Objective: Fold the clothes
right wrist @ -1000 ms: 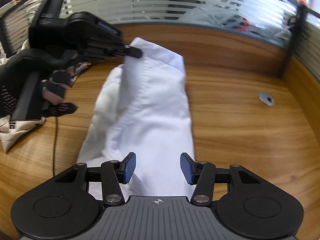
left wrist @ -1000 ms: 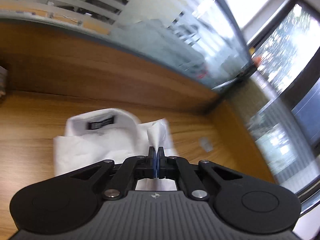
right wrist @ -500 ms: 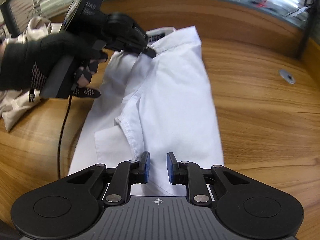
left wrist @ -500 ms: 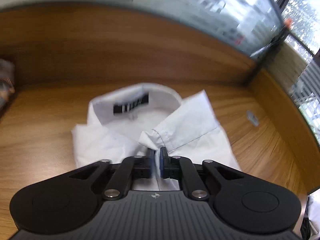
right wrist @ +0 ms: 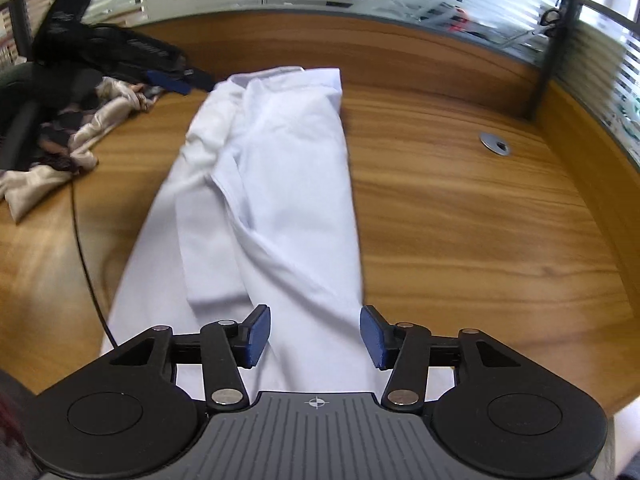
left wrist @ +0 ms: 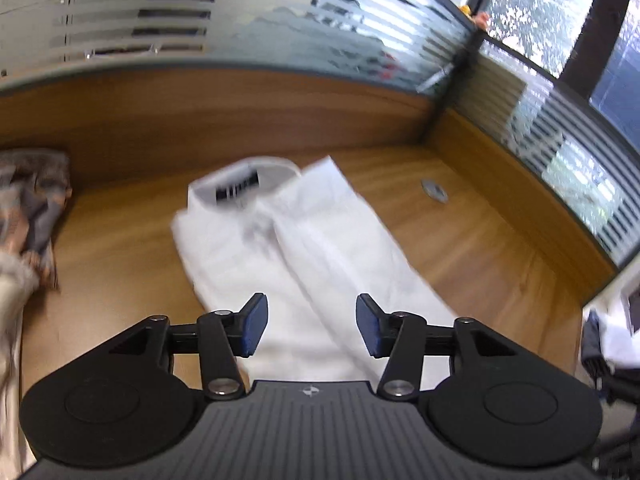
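Nearby, cloth heap (right wrist: 60,148) left of white shirt (right wrist: 272,184); both tongs (left wrist: 311,326) (right wrist: 315,336) just opening, nothing clamped

white shirt (right wrist: 276,184) | wood-grain brown desk (right wrist: 460,220) | blue gripper pads (right wrist: 258,334)

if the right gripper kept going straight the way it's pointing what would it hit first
Most likely the white shirt: the right gripper is open and angled down over the shirt's near end, with nothing between its jaws. Depth is hard to judge.
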Demonstrator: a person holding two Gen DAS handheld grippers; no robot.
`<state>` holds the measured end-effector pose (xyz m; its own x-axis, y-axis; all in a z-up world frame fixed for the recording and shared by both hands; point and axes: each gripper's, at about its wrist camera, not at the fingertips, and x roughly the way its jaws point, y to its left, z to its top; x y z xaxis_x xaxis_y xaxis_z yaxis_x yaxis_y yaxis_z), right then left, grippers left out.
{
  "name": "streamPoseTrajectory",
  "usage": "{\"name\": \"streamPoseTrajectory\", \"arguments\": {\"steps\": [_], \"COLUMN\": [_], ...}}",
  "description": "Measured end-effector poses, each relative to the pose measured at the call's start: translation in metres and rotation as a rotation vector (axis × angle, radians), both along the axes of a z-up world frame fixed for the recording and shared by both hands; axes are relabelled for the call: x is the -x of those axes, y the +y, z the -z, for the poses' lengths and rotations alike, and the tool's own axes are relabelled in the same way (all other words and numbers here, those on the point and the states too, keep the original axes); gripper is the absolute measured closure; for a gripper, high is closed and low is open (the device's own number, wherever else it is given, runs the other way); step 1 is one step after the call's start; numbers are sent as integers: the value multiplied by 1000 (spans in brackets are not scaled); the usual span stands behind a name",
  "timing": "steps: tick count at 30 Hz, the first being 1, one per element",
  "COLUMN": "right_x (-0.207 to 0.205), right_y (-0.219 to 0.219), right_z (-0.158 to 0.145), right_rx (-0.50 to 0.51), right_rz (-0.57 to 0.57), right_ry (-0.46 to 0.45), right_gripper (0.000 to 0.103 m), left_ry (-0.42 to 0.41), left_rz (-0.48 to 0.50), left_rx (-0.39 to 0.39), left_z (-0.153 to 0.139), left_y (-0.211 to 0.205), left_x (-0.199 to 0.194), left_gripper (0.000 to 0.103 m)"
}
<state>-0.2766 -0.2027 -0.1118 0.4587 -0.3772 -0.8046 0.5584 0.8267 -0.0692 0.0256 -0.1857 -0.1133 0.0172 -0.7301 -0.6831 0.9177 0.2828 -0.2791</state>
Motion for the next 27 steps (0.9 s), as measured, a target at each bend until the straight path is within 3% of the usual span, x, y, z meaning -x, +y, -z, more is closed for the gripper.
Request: {"name": "streamPoseTrajectory", "arguments": {"steps": [6,14,22,27], "right_x": [-1,13,76,104], "right_y": [-8,-34,-76,-115], "right_z": [13,1,0,14], "right_rx": [43,3,-134,-305], "right_rz": [-72,-107,-118,-155], "right_ry": [36,-39,-58,-126], "right_gripper": [46,46,50,52], "left_ry": [24,65,86,92], "left_rz": [-16,-2,39,-7], "left_rx": [-83,-102,-92,-95], "left_z": [24,35,31,24], "left_y": [47,82,88,94], "left_x": [31,67,92,110], "left_gripper": [45,45,45,45]}}
